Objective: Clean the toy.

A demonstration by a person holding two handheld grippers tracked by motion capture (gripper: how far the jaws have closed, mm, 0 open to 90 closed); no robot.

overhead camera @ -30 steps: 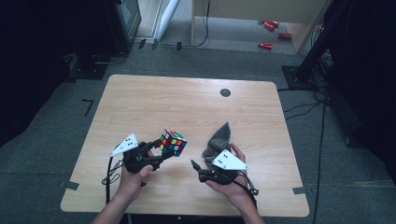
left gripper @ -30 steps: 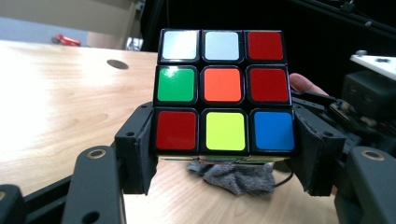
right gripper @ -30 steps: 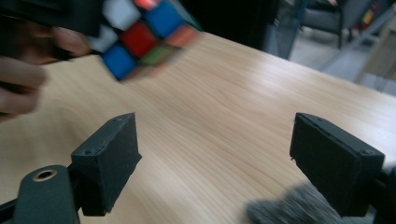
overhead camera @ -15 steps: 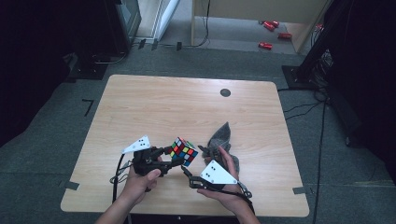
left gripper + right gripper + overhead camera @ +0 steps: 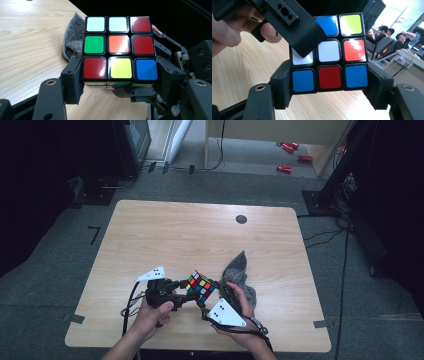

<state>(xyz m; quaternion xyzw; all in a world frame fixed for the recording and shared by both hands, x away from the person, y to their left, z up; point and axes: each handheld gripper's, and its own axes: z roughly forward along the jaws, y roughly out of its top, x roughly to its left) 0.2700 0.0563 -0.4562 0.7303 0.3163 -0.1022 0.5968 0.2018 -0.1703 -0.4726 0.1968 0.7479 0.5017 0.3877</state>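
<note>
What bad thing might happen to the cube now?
The cube hangs above the table, pinched only along one layer by the left gripper and the right gripper. If either grip slips during a twist, it may drop. The cloth lies right beside it and might snag a jaw.

Table (image 5: 200,235) is lit evenly from above, dark all around. Cube (image 5: 120,50) stickers catch glare up close, nearest jaws go soft, and the far right background's blown out bright.
</note>
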